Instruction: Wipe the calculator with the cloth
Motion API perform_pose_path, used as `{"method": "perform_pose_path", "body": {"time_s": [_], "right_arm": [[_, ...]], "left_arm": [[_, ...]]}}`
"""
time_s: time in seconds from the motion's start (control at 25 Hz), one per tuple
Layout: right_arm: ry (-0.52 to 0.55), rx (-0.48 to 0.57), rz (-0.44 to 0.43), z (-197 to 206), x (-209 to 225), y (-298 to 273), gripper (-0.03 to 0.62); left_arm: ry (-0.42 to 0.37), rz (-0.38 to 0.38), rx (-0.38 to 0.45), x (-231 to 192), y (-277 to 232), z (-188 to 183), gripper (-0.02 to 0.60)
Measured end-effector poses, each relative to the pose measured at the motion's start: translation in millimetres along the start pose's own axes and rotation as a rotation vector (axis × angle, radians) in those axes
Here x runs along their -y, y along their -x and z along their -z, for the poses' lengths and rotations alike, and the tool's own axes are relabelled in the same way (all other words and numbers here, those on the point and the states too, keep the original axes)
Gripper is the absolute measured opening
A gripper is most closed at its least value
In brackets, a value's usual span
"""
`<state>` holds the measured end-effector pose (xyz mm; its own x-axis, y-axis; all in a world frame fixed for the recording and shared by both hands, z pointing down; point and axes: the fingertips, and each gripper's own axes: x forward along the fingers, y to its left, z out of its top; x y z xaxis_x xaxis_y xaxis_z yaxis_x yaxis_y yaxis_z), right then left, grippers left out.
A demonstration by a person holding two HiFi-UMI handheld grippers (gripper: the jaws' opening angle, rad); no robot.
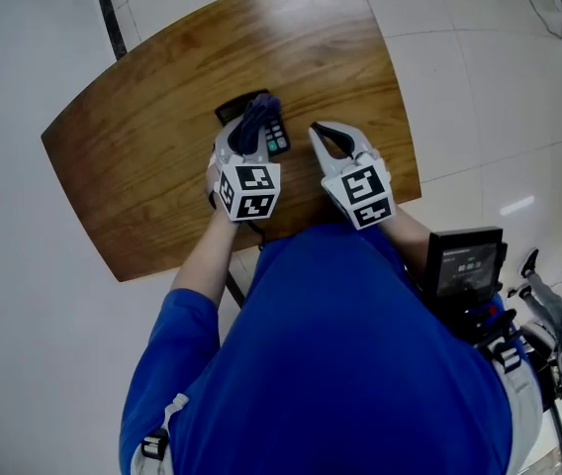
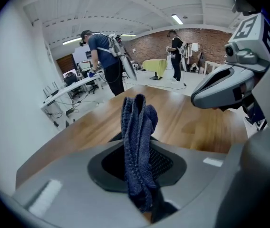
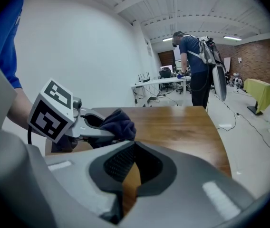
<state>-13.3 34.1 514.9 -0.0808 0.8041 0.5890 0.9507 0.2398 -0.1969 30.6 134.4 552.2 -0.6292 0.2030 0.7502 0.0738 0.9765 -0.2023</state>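
A dark calculator (image 1: 277, 139) with green keys lies on the wooden table (image 1: 152, 146), mostly hidden under the cloth and my left gripper. The left gripper (image 1: 252, 133) is shut on a dark blue knitted cloth (image 1: 255, 115), which sticks up between its jaws (image 2: 136, 122) right over the calculator. To its right, my right gripper (image 1: 317, 129) rests low over the table beside the calculator, shut with nothing in it (image 3: 134, 148); only wood shows through its slit. From the right gripper view, the left gripper (image 3: 107, 136) and the cloth (image 3: 120, 123) sit close on the left.
The table's curved near edge runs just under both grippers, and white tiled floor (image 1: 479, 87) surrounds it. A black device (image 1: 467, 263) hangs at my right hip. Far behind, a person with a backpack (image 3: 195, 65) stands at desks, and another person (image 2: 176, 56) by a brick wall.
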Motion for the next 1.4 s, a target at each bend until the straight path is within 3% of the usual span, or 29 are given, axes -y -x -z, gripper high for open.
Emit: {"method": "perform_pose_path", "body": {"time_s": [0.16, 0.32, 1.12, 1.4], "right_arm": [[-0.008, -0.008, 0.022, 5, 7, 1, 0.003], [-0.009, -0.008, 0.026, 5, 8, 2, 0.003], [0.026, 0.008, -0.027, -11, -12, -6, 0.002], [0.023, 0.013, -0.013, -11, -5, -4, 0.003]], "left_arm": [[-0.075, 0.073, -0.026, 21, -24, -6, 0.092], [-0.085, 0.09, -0.049, 20, -31, -2, 0.092], [0.024, -0.042, -0.138, -41, 5, 58, 0.092], [0.005, -0.029, -0.109, -34, 8, 54, 0.092]]}}
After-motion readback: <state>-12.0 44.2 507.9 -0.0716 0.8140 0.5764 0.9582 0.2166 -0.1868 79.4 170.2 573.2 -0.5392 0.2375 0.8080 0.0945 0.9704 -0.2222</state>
